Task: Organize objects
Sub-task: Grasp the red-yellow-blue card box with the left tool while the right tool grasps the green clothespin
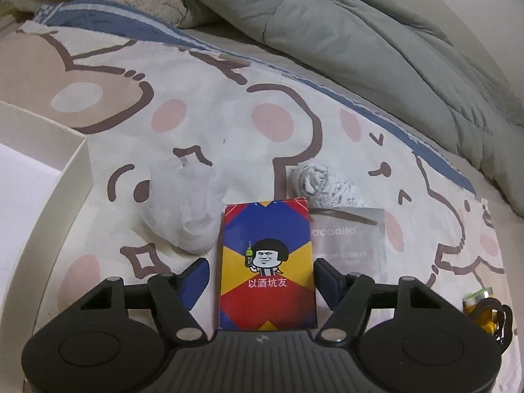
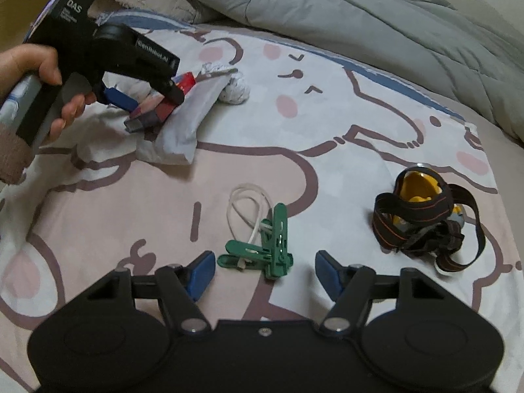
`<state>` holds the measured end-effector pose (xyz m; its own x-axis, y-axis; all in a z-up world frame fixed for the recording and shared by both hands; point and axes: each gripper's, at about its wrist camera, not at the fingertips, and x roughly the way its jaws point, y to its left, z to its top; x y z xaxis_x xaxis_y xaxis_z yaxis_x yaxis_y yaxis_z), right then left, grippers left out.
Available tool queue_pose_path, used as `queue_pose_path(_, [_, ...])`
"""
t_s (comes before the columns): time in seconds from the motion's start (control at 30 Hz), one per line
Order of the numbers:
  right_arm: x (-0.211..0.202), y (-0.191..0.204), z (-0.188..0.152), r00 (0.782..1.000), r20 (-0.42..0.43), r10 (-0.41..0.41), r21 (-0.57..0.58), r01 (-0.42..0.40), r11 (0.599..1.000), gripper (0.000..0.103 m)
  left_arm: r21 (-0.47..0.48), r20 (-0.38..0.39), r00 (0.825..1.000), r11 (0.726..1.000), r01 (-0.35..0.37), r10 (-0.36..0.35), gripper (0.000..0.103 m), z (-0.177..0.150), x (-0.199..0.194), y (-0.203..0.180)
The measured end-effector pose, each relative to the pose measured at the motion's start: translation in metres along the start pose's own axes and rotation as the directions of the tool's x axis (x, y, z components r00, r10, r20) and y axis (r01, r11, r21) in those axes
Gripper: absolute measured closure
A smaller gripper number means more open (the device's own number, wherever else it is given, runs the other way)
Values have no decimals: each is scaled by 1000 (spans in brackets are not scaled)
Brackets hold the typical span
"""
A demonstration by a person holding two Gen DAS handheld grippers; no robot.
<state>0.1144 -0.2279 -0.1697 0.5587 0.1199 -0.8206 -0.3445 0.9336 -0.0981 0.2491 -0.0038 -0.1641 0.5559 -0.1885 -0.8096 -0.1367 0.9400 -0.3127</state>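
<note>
A red, blue and yellow card box with a cartoon face lies on the bed between the open fingers of my left gripper; the blue pads stand just off its sides. In the right wrist view the same left gripper is around the box. My right gripper is open just short of two green clothes pegs on a white cord. A yellow headlamp with black straps lies to the right, and also shows in the left wrist view.
A white open box stands at the left. A crumpled clear bag, a white rolled cloth and a clear sachet lie around the card box. A grey quilt is heaped behind.
</note>
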Motion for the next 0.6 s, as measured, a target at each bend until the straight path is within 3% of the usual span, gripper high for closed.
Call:
queue_pose_path(0.07, [5, 1, 0, 1000, -5, -3, -5, 3, 1000, 36, -15, -4, 1000, 1000, 14, -14, 43, 1, 0, 1])
queue_pose_path(0.1, [7, 1, 1, 1000, -11, -2, -6, 2, 1000, 37, -24, -6, 1000, 1000, 13, -13, 43, 1, -1, 2])
queue_pose_path(0.17, [12, 1, 3, 999, -34, 21, 3, -21, 1000, 49, -17, -8, 1000, 1000, 5, -5, 43, 1, -2, 1])
queue_pose_path(0.27, [13, 2, 8, 998, -63, 16, 35, -13, 999, 50, -5, -8, 1000, 1000, -11, 11, 43, -1, -6, 0])
queue_pose_path(0.3, [13, 3, 9, 998, -66, 11, 37, -9, 999, 64, 1, -8, 1000, 1000, -18, 18, 43, -2, -8, -1])
queue_pose_path(0.33, [11, 3, 10, 998, -64, 6, 40, -3, 999, 70, 10, -7, 1000, 1000, -24, 24, 44, -2, -10, -2])
queue_pose_path(0.6, [-5, -5, 16, 999, -31, -8, 96, 11, 995, 71, 66, 4, 999, 997, -50, 50, 44, -8, -30, -7])
